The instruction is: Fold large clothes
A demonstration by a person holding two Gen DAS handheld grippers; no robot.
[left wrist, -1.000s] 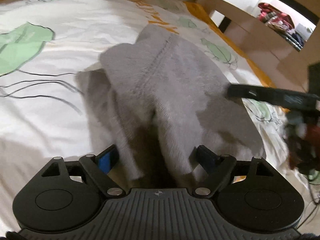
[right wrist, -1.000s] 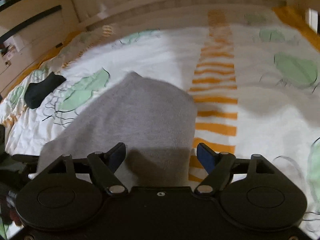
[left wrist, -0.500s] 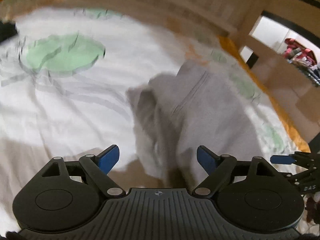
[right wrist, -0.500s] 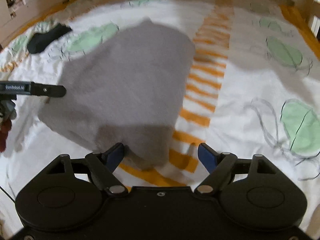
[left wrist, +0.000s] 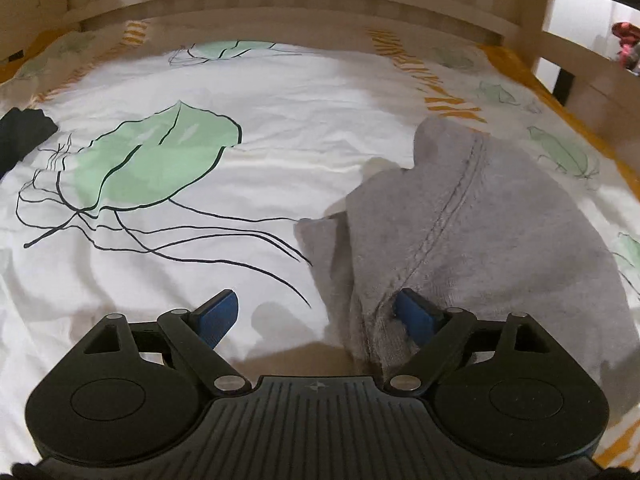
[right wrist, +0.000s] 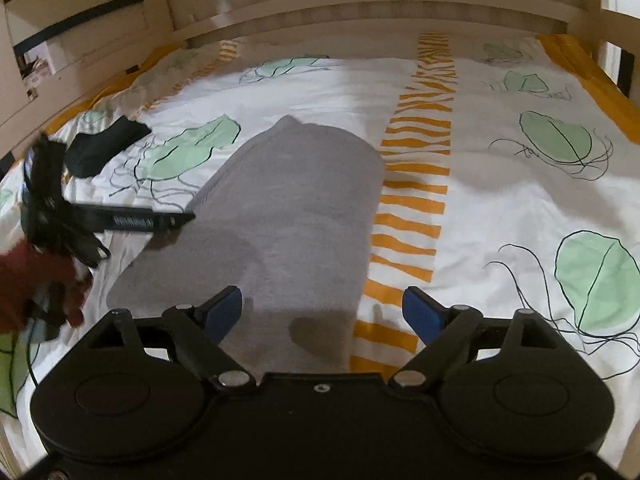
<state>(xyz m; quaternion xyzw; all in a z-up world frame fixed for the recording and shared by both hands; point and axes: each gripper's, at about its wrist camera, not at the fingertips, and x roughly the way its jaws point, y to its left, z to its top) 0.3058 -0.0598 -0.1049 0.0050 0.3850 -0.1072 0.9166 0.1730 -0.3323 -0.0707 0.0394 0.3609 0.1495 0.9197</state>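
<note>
A grey folded garment (left wrist: pixel 492 216) lies flat on the bed sheet (left wrist: pixel 280 120), at the right of the left wrist view. My left gripper (left wrist: pixel 314 304) hovers over its near left corner, jaws opening. Its right finger (left wrist: pixel 416 314) is above the cloth's edge and its left finger over bare sheet, with nothing pinched. In the right wrist view the garment (right wrist: pixel 296 200) fills the middle. My right gripper (right wrist: pixel 322 300) is above its near edge, jaws opening and not pressing on the cloth. The left gripper (right wrist: pixel 176 218) shows there side-on at the garment's left edge.
A small black cloth (right wrist: pixel 104 144) lies on the far left of the sheet (right wrist: pixel 500 208), which has green prints and orange stripes. A wooden bed rail (left wrist: pixel 280 4) closes the far side. A hand in a dark red sleeve (right wrist: pixel 24 276) holds the left gripper.
The left wrist view has swung left, so the garment now sits on its right. The right gripper has drawn back from the garment and its jaws stand wider. The garment has settled flat.
</note>
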